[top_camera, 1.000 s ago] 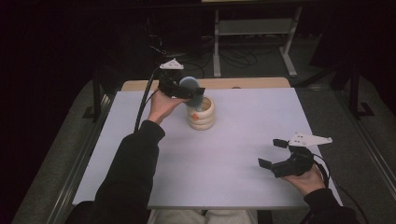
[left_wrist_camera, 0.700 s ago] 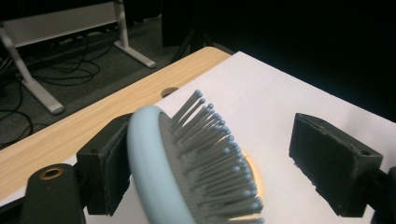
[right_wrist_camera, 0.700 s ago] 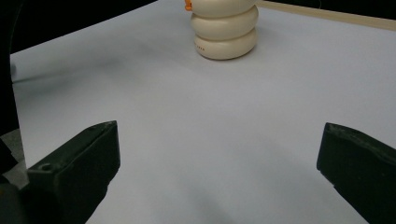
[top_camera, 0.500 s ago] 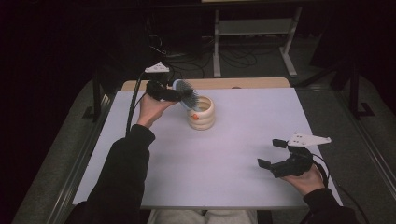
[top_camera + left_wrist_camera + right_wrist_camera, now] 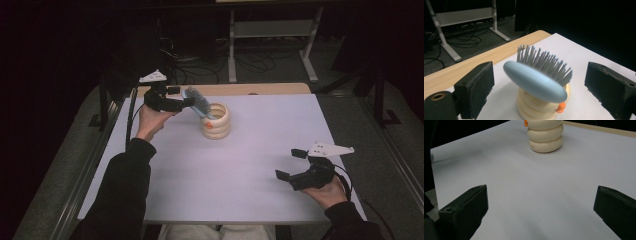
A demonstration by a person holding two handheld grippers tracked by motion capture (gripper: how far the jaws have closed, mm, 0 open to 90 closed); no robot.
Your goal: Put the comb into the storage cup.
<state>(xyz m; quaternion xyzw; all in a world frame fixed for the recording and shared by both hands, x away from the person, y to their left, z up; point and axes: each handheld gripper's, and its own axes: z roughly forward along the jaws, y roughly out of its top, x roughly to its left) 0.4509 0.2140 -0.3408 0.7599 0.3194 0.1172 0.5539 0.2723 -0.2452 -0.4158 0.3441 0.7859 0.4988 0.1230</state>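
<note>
The brush [image 5: 536,80] stands in the cream holder [image 5: 536,107], and its handle is sunk out of sight inside — how far it reaches I can't tell. In the left gripper view the bottom edge cuts off the holder's base. In the right gripper view the top edge cuts off its upper part, leaving a sliver of orange [image 5: 526,123] — perhaps a small knob. From above, that orange spot [image 5: 209,121] is too small to make out.
</note>
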